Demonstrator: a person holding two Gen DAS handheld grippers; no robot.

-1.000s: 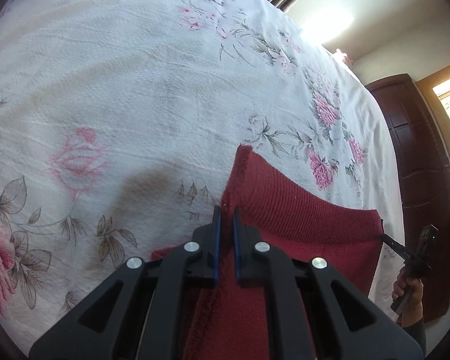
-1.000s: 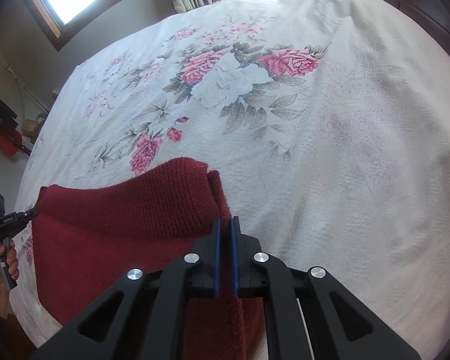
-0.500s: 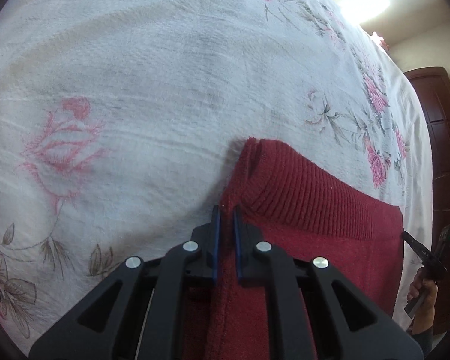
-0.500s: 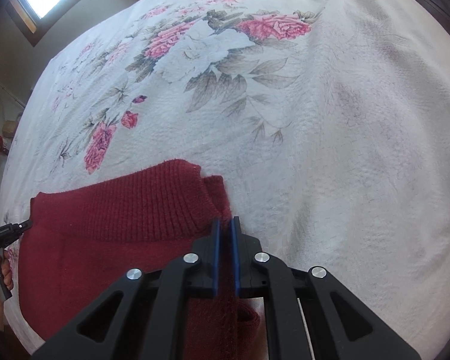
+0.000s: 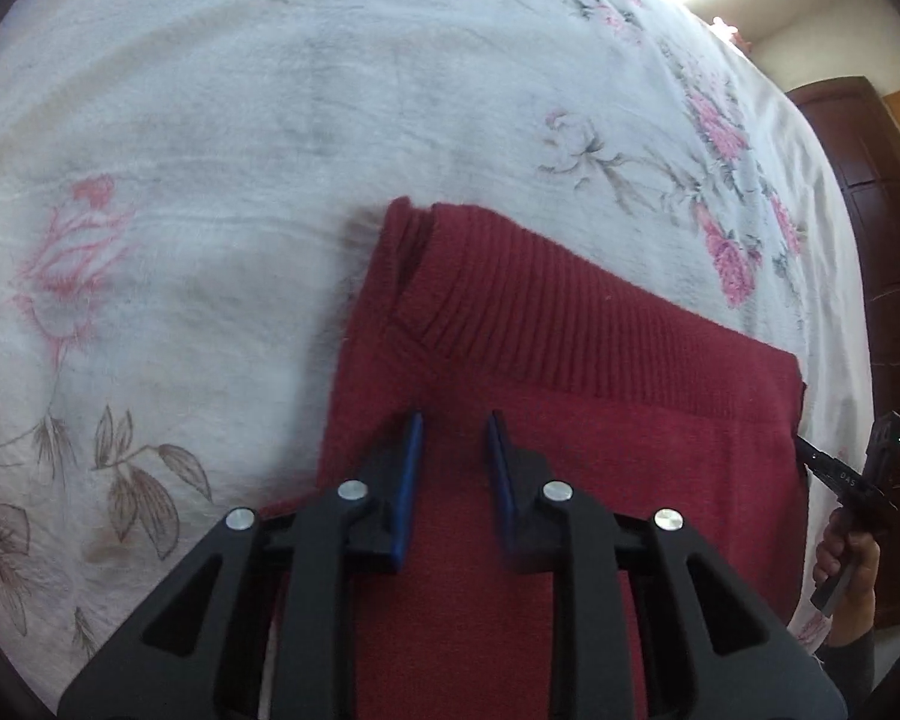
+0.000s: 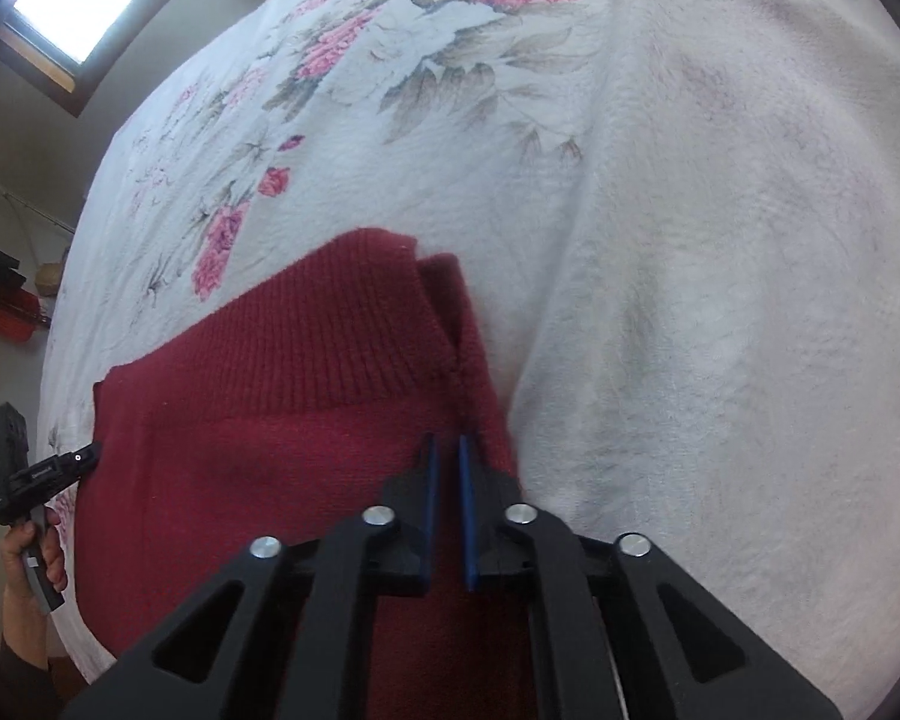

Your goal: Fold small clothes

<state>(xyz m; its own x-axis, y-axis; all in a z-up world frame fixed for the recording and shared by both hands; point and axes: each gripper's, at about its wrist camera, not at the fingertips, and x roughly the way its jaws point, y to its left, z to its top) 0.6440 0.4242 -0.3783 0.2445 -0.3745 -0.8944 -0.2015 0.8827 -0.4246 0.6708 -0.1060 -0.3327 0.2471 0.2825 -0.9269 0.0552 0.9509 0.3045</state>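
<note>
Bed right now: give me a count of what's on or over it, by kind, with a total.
Red knit garment: 1
Floral bedspread: 1
Handheld grippers, left gripper and right gripper: 2
Total: 4

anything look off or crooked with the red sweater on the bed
Slightly. At each end of the ribbed band of the red sweater, an under layer pokes past the fold, so the layers aren't flush. Otherwise it lies flat on the floral bedspread.
</note>
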